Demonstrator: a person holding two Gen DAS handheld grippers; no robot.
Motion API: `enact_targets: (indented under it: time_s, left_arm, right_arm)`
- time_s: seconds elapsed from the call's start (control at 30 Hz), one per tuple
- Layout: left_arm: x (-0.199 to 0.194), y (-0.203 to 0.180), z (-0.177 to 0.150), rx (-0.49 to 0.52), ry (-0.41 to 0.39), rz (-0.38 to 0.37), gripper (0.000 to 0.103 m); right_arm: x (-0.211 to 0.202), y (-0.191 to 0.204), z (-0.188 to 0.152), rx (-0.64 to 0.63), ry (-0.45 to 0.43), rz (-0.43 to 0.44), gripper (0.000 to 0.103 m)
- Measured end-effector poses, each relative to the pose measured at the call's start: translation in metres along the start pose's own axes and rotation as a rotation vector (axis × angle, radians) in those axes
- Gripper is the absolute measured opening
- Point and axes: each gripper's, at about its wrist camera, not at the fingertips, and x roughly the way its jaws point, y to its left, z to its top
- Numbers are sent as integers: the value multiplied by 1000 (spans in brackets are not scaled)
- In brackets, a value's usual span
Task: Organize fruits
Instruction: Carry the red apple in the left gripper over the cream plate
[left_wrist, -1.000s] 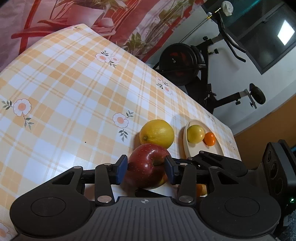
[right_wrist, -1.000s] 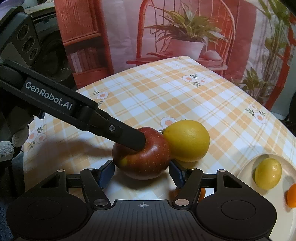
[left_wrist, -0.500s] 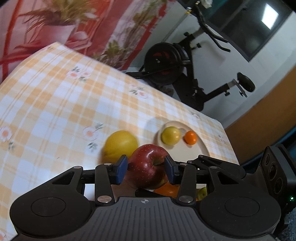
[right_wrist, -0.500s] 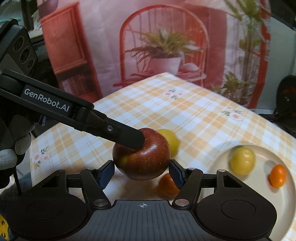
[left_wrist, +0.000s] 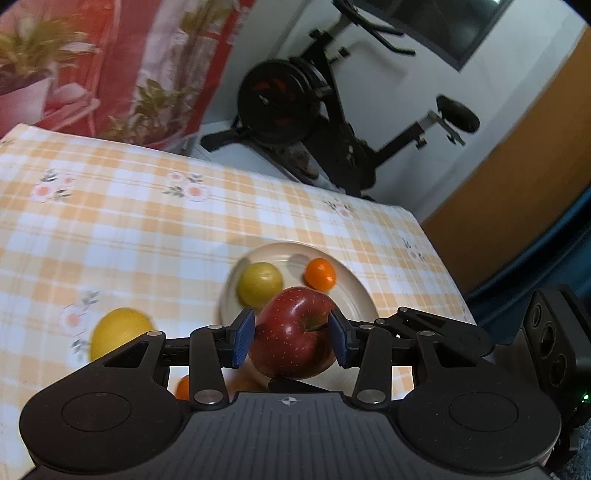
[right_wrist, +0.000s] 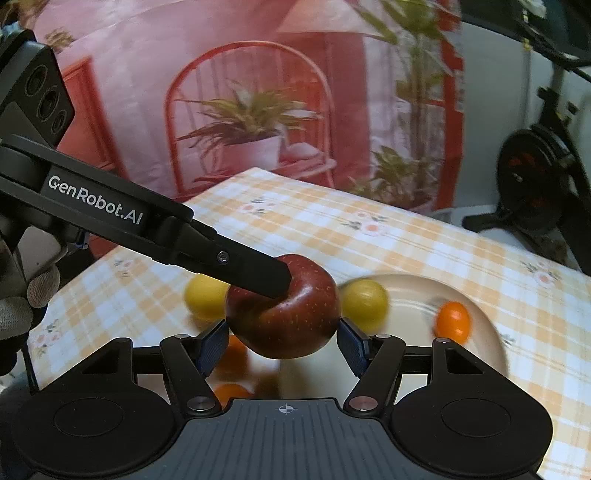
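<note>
The left gripper (left_wrist: 291, 338) pinches the apple (left_wrist: 293, 332) above the table (left_wrist: 147, 229), near the plate (left_wrist: 354, 291). The right gripper (right_wrist: 282, 341) brackets it too; whether it grips, I cannot tell.

Matte black plastic tongs (left_wrist: 291, 341) w/ blue pads (left_wrist: 243, 338), silver pivot screws, ribbed grey housing, crosshair mark, white "GenRobot.AI" lettering on left tongs (right_wrist: 280, 284), grey-gloved hand (right_wrist: 22, 306).

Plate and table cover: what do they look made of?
Plate: likely glazed ceramic or melamine; cream, smooth, with a soft sheen, though motion blur leaves it open. Table cover: probably wipeable vinyl or oilcloth; printed orange check with flowers, lying flat and slightly glossy.
</note>
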Motion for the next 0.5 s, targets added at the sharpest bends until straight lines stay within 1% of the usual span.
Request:
enact_targets:
  time_s: [0.2, 0.5]
  left_arm:
    - [23, -7, 4, 28, 47, 20, 46]
    - [41, 10, 7, -18, 88, 67, 46]
  right_arm:
    - [5, -26, -10, 62, 14, -6, 61]
    - [38, -34, -13, 67, 71, 34, 61]
